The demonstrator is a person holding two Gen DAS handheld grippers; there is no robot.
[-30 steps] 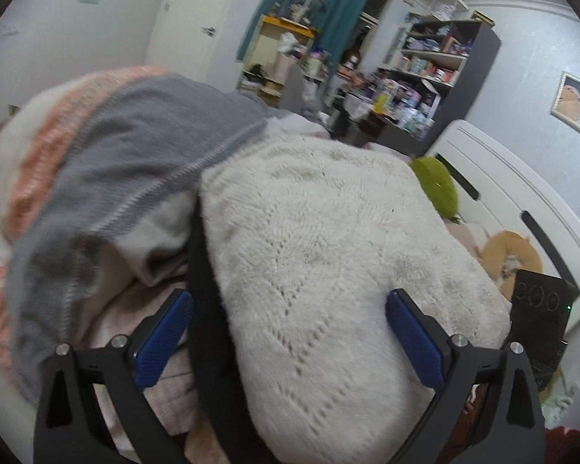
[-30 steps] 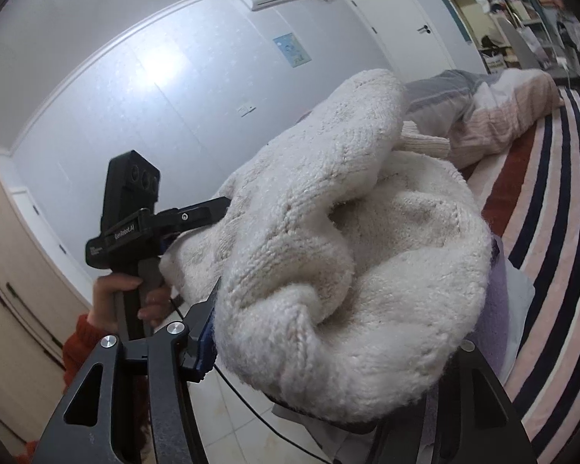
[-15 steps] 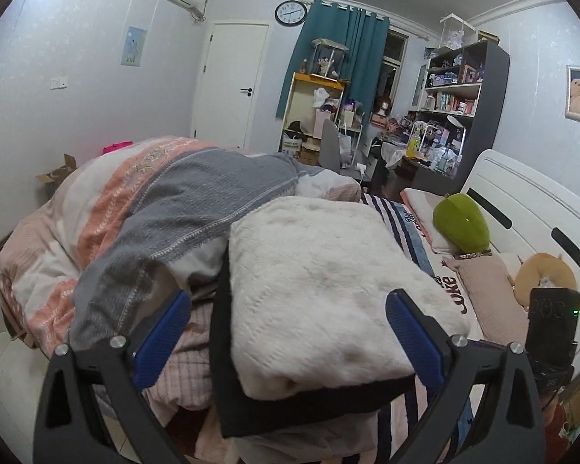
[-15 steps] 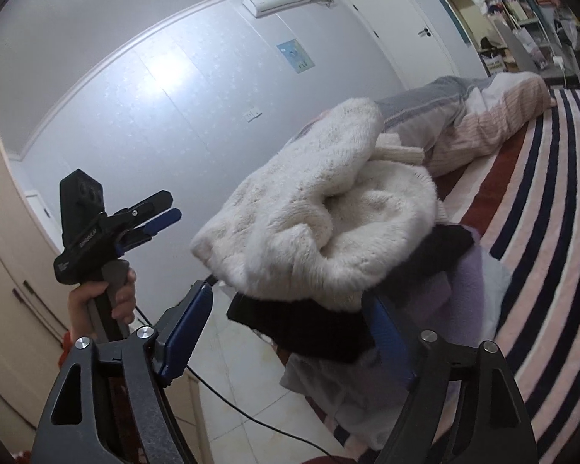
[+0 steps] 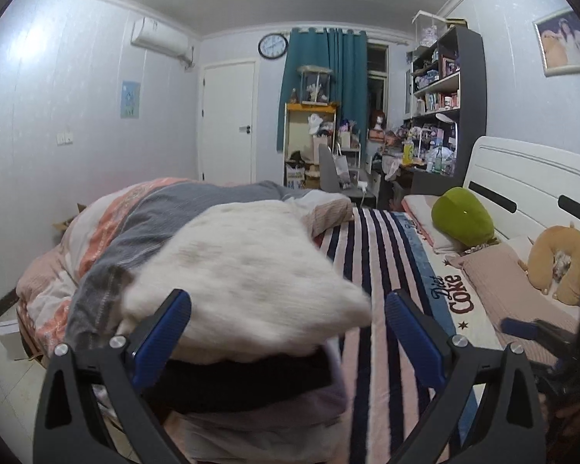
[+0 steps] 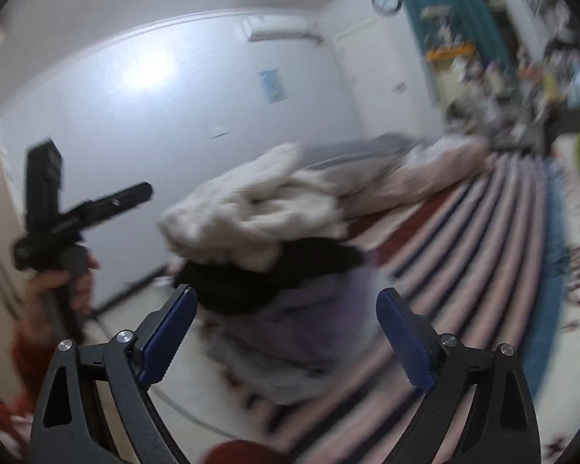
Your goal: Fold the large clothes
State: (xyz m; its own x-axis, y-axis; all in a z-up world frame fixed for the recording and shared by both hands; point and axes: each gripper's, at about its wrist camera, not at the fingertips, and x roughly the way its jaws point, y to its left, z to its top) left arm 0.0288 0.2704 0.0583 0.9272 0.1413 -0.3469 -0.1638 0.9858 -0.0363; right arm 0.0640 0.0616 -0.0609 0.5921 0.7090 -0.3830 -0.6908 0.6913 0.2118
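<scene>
Cream knit sweater (image 5: pixel 243 270) lies folded on top of a stack at the corner of the bed (image 5: pixel 386 270), over a black garment (image 5: pixel 251 379) and a pale lilac one (image 6: pixel 309 332); piling them this way probably keeps finished pieces together, clear of the striped sheet where folding has room. Left gripper (image 5: pixel 288 328) hovers just before the stack with jaws spread wide, gripping nothing. Right gripper (image 6: pixel 286 332), its view blurred, also has jaws apart and empty. No basket or box for the clothes is visible; the pushed-aside duvet (image 5: pixel 143 216) bunches behind the stack.
</scene>
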